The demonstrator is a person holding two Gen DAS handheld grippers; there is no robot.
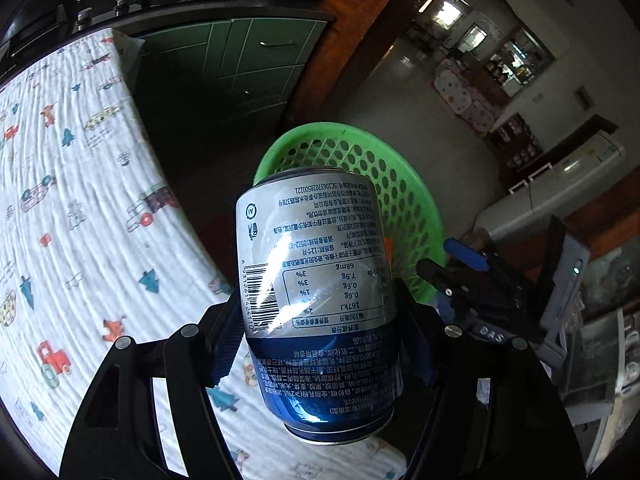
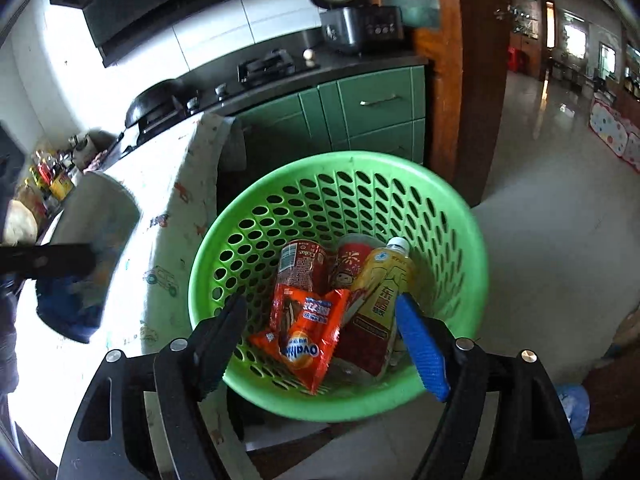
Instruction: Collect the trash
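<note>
My left gripper [image 1: 320, 336] is shut on a silver and blue drink can [image 1: 316, 280], held upside down above the table edge, with the green perforated basket [image 1: 404, 184] just behind it. My right gripper [image 2: 320, 328] is open and empty, hovering over the green basket [image 2: 460, 240]. In the basket lie an orange Ovaltine wrapper [image 2: 308, 340], a red Coke can [image 2: 300, 264], a red cup [image 2: 350, 264] and a yellow tea bottle [image 2: 380, 284]. The can in the left gripper shows blurred at the left of the right wrist view [image 2: 88, 240].
A table with a white cloth printed with cars and trees [image 1: 72, 208] lies left of the basket. Green kitchen cabinets [image 2: 372, 112] and a dark counter with a stove [image 2: 264, 66] stand behind. A wooden door frame [image 2: 452, 80] and tiled floor [image 2: 560, 220] are to the right.
</note>
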